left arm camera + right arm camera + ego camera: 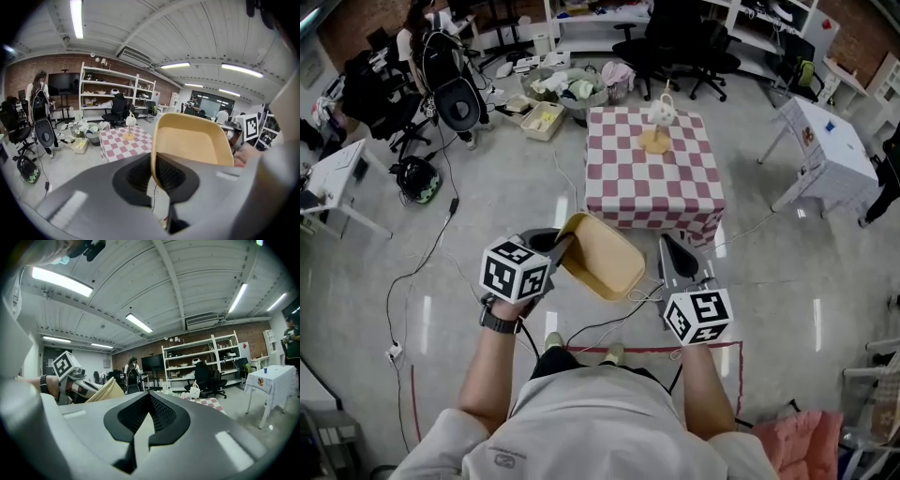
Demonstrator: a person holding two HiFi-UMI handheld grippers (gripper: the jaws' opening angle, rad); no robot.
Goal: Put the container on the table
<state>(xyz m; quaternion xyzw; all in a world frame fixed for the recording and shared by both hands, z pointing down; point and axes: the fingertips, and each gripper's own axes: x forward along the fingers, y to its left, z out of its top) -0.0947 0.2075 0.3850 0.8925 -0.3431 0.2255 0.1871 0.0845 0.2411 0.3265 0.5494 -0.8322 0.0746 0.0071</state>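
Two claws, head view: the left claw (561,246) carries the tan container (605,258) over the floor, well short of the checked bench (649,187); the right claw (677,255) hangs just beside it.
Left gripper view: jaws pinched on the container's thin rim.
Right gripper view: jaws together, nothing between them.
Doing it well: a one-edge hold probably lets the container tip, so carry it level, lower it onto bare cloth clear of the ornament (660,117), and release once it sits flat.
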